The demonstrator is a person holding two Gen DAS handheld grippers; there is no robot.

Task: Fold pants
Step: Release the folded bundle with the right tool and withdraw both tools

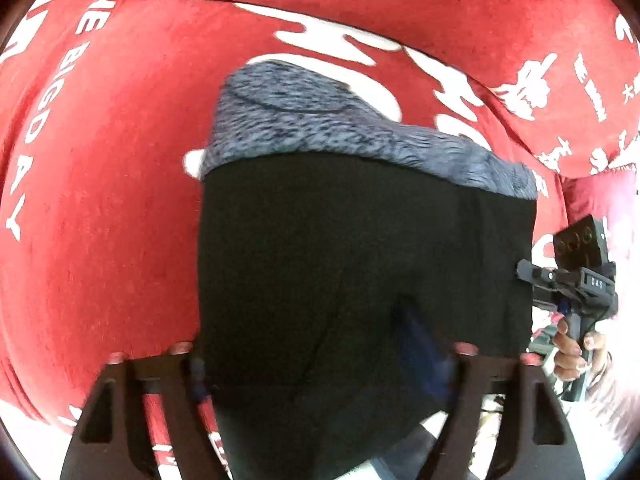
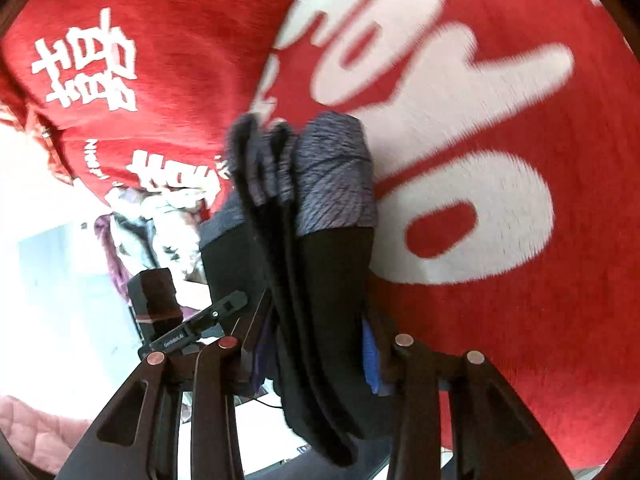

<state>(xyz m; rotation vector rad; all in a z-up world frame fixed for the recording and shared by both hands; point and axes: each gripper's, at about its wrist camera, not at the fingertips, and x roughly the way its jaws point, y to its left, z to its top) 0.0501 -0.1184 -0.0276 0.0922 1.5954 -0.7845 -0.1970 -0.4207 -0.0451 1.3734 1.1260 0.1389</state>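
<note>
Red cover (image 1: 120, 208) with big white lettering fills the background on both of my feeds, and it is smeared with motion blur on the right one. Nearest me on the left wrist feed, the left gripper (image 1: 324, 352) stands with its jaws wide. The black pants (image 1: 360, 248) fill the whole gap between them and spill out past the right-hand finger. I can make out a blue pad (image 1: 420, 340) against the cloth, but I cannot tell whether the pads actually press on it or just frame it. Over on the right wrist feed, the right gripper (image 2: 316, 344) has its jaws drawn in on a thick bundle of the same pants. The folded layers are stacked edge-on, with blue padding tight against the fabric on either side, so I read that one as clamped on the garment. Further out, the pants run away from both sets of fingers over the red cover. They end in a band of grey fuzzy lining (image 1: 320, 128) turned outward, which sits over one of the large white letters. I cannot say whether that far end touches the cover or hangs just above it. At the right edge of the left feed I see a hand (image 1: 572, 348) wrapped around the other gripper's handle. Beyond the cover's edge on the right feed, a blurred heap of pale and purple cloth (image 2: 160, 216) sits in a bright, washed-out room.
</note>
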